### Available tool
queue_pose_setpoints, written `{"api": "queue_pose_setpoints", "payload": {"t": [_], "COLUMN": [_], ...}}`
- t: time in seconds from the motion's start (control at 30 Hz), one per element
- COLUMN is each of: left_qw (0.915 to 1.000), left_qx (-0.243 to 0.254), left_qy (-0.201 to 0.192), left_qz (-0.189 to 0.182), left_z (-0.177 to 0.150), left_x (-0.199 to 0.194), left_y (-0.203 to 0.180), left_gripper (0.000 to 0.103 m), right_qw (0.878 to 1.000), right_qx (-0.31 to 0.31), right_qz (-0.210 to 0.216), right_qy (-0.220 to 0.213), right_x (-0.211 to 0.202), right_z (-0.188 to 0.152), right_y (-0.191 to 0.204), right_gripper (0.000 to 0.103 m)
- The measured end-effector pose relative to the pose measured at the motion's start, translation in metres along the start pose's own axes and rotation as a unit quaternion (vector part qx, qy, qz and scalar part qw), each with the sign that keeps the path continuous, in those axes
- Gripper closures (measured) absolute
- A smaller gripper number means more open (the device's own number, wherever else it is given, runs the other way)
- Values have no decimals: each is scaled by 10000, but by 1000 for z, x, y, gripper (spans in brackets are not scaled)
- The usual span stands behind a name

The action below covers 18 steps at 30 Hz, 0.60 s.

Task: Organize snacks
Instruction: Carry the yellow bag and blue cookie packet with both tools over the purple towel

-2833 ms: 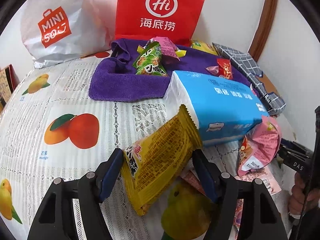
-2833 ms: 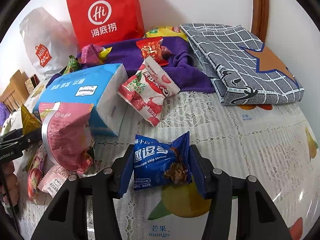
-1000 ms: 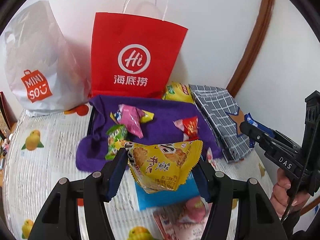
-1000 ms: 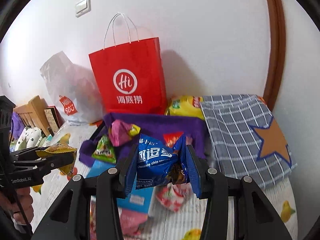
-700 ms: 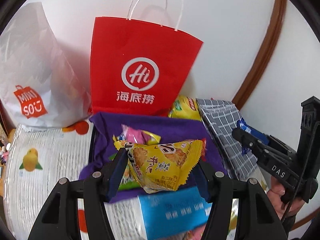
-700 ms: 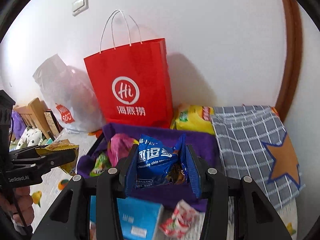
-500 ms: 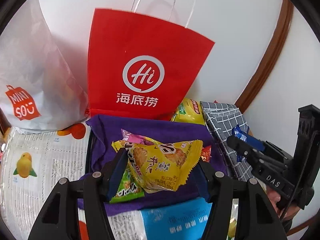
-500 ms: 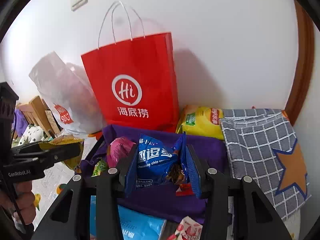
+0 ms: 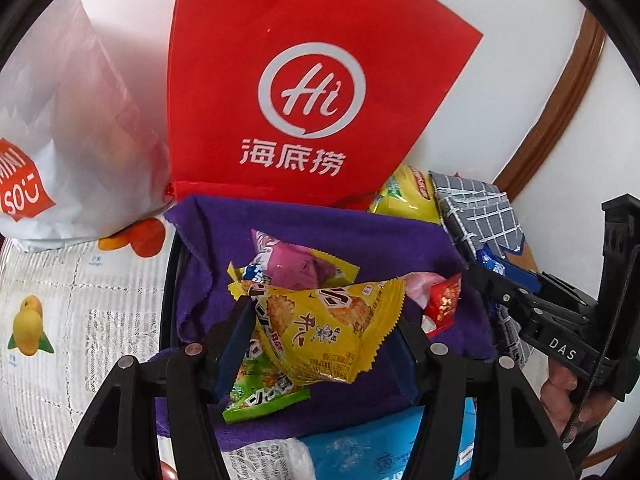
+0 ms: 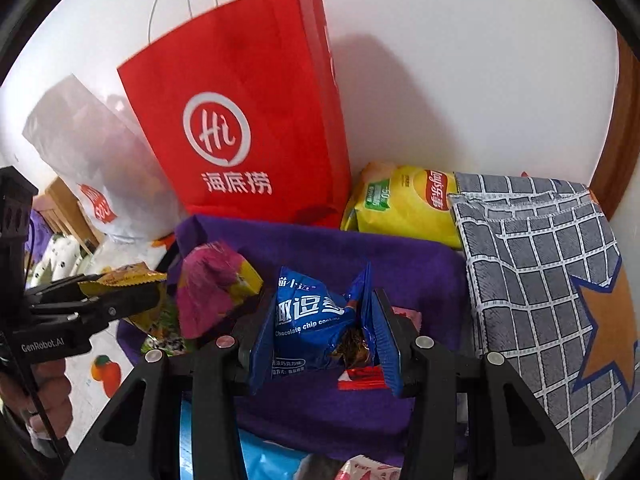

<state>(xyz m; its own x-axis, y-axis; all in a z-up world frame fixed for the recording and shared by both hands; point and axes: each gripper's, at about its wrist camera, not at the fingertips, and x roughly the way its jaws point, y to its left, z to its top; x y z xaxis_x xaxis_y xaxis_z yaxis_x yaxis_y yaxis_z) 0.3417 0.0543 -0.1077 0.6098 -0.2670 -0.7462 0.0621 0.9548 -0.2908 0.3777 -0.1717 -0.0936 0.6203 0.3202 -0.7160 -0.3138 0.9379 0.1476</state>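
Both grippers have advanced toward the red paper bag, which now looms larger in each view.

Left wrist view: the left gripper (image 9: 324, 344) has its jaws closed on a yellow cracker packet (image 9: 328, 332), held over the purple cloth (image 9: 360, 240). On that cloth lie a pink snack packet (image 9: 288, 264), a green snack packet (image 9: 260, 392) and a small red packet (image 9: 442, 304). The red paper bag (image 9: 304, 92) stands behind.

Right wrist view: the right gripper (image 10: 320, 332) has its jaws clamped on a blue chocolate chip cookie packet (image 10: 310, 320) above the purple cloth (image 10: 400, 268). A yellow chip bag (image 10: 408, 200) lies beside a grey checked cloth (image 10: 540, 280).
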Motion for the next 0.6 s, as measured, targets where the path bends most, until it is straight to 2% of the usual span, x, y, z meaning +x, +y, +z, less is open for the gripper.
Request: {"api": "queue_pose_setpoints", "payload": {"t": [0.27,0.6], "left_qw": [9999,9995], "left_qx": [10,12], "left_qy": [126,308], "left_qz": [86,53], "left_z": [-1,-1], "left_x": [10,16], "left_y": [1,-2], "left_gripper": [43,43], "right_qw": [9998,9968], "right_qx": [-122,-386], "right_qz": [-50,-352], "right_qy": [175,606], "right_x": [10,31], "right_z": [-3,-9], "right_y": [0,5], "right_gripper": [57,57]}}
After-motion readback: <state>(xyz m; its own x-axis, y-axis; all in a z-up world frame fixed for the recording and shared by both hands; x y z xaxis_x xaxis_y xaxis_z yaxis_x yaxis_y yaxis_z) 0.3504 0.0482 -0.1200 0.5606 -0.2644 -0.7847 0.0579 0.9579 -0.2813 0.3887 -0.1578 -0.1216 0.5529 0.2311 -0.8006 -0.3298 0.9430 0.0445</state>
